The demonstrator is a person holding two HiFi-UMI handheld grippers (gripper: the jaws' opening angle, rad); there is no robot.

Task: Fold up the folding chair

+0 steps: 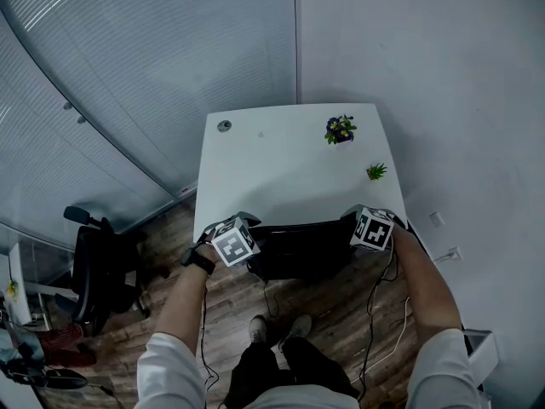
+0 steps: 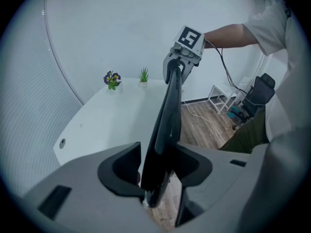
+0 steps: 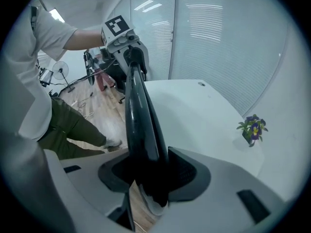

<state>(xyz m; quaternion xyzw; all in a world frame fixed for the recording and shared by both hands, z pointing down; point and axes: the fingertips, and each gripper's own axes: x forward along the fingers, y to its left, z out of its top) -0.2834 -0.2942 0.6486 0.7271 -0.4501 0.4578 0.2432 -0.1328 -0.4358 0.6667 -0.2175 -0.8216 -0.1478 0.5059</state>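
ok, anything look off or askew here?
Nothing stands out. Chair is gripped at each end, by left gripper and right gripper; flower pot and green plant stand upright on the table.

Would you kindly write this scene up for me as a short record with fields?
white table: holds a flowering plant and a green plant on its right side
folding chair: black, standing at the table's near edge
left hand-held gripper: closed on the chair's top edge
right hand-held gripper: closed on the same edge, at the other end
folded yet: hard to tell
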